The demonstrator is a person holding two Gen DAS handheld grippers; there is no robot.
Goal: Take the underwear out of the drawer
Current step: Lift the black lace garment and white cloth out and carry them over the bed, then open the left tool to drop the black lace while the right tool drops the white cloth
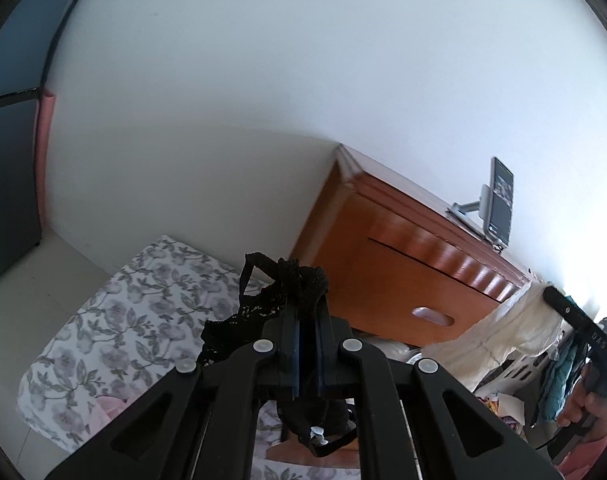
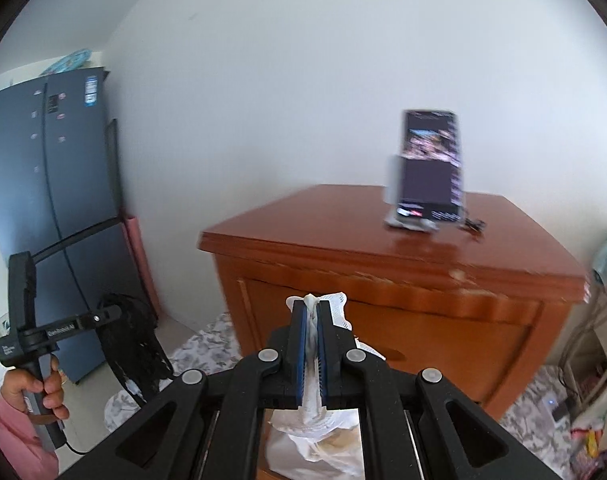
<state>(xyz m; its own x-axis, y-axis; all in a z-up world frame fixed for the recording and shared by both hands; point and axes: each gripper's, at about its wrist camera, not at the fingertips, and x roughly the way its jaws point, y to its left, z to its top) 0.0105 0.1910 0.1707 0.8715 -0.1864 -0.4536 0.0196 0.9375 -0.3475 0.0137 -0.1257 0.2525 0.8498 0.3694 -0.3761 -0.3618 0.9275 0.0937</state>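
The left hand-held gripper (image 1: pixel 303 316) is clamped on black lace underwear (image 1: pixel 279 292) and the right hand-held gripper (image 2: pixel 312 316) on a white pair (image 2: pixel 315 396) (both hanging below the fingers), so loose trailing folds could snag or slip free.

The left gripper (image 1: pixel 303 312) is clamped tight on black lace (image 1: pixel 263 304), held out left of the cabinet (image 2: pixel 383 280) and below its top, with a hand (image 2: pixel 35 392) wrapped around its grip. The right gripper (image 2: pixel 312 312) is pinched on white cloth (image 2: pixel 335 304) directly in front of the cabinet, its hand (image 1: pixel 583 404) gripping the handle.
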